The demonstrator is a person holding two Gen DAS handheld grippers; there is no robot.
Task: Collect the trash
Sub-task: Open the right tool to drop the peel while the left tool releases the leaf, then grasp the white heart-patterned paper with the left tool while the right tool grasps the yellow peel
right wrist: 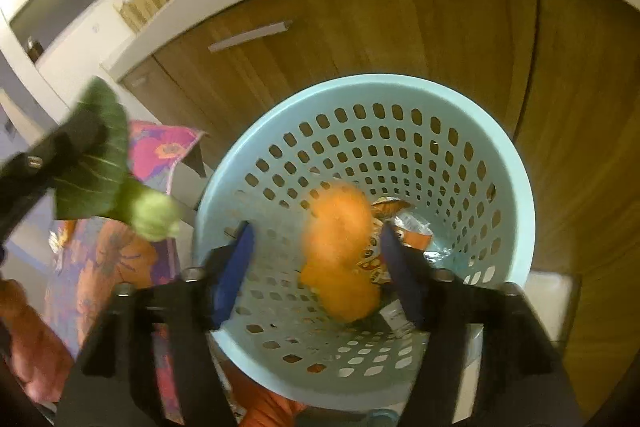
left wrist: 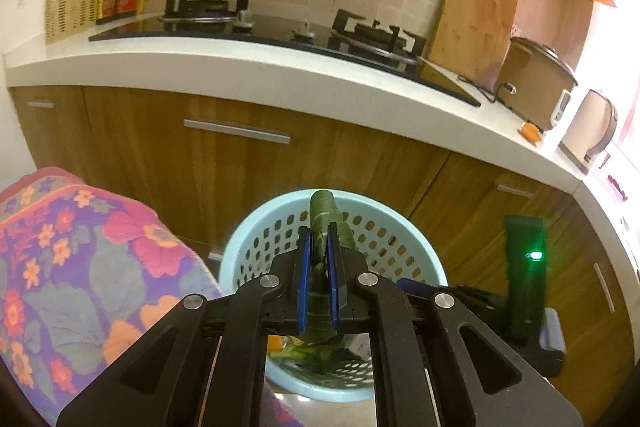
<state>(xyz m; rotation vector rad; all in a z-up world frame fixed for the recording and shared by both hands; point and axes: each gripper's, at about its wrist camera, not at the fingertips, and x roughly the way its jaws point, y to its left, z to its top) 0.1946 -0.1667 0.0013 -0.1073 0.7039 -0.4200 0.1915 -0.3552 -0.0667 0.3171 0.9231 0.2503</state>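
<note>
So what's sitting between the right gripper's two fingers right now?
A blurred orange peel, apparently loose, not clamped, above the blue basket. The right gripper is open around it; the right wrist view shows this. The left gripper grips a green leaf.

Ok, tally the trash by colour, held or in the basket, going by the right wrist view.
Green: 1, the leaf held in the left gripper
Orange: 1, the peel blurred between the open fingers of the right gripper
Orange and silver: 1, the wrapper in the basket
Total: 3
</note>
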